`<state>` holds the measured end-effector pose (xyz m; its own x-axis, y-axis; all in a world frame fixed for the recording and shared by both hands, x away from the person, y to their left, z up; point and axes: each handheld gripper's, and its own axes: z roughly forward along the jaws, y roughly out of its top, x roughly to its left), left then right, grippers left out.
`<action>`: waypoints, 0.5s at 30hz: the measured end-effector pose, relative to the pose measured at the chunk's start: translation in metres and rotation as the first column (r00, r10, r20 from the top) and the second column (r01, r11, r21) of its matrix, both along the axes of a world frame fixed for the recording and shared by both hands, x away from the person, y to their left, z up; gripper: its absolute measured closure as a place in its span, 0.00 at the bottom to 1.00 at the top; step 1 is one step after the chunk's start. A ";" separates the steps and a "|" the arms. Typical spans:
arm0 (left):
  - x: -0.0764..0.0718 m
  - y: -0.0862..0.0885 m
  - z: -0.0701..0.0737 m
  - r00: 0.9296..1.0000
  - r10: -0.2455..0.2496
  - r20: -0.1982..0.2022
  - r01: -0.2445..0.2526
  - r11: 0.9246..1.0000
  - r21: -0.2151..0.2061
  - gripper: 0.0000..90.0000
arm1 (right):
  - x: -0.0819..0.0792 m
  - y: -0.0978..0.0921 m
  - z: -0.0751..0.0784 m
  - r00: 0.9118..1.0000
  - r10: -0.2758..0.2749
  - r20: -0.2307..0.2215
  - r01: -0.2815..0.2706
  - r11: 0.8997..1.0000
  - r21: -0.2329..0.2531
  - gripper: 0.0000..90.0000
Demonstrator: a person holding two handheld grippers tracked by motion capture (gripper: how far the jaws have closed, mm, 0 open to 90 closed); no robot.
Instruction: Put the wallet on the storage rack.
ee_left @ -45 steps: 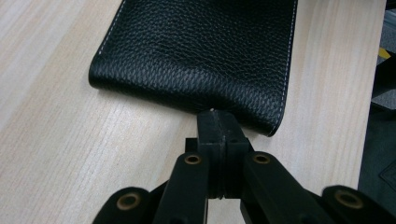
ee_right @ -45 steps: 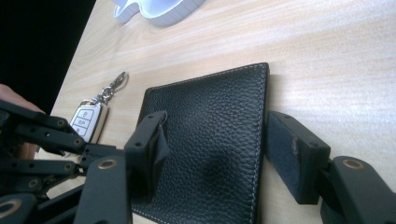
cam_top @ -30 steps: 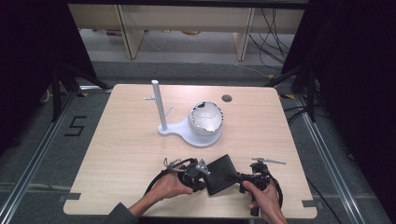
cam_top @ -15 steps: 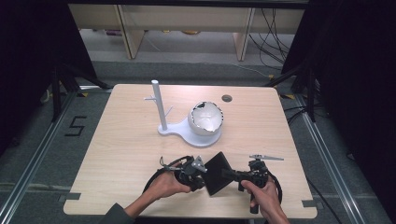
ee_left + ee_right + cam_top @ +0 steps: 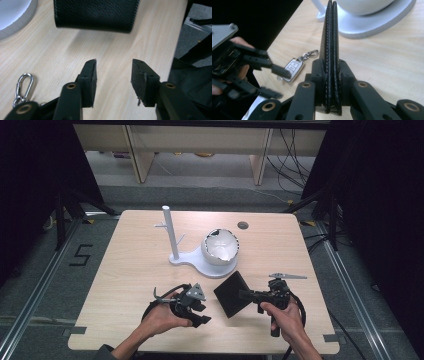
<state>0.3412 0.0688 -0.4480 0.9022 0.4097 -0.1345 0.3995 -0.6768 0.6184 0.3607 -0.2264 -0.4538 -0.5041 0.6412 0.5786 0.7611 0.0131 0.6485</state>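
Wallet [image 5: 331, 50], flat pebbled black leather, pinched by right tongs [image 5: 331, 75]; left tongs [image 5: 113, 72] spread

Both forearms come in from the near edge, each hand wrapped around a tool. The left hand [image 5: 159, 316] holds the left tool [image 5: 198, 312] low over the counter, pointing right and a little toward the person, its two black jaws standing apart with a clear gap between the pads. The right hand [image 5: 281, 314] grips the right tool [image 5: 246, 295] from behind, pointing left, its jaws pressed together on something thin.
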 end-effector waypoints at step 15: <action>-0.019 0.056 0.011 0.995 0.101 0.014 -0.101 0.994 -0.029 0.37 | 0.023 -0.017 0.026 0.999 -0.036 0.029 0.036 0.999 -0.009 0.88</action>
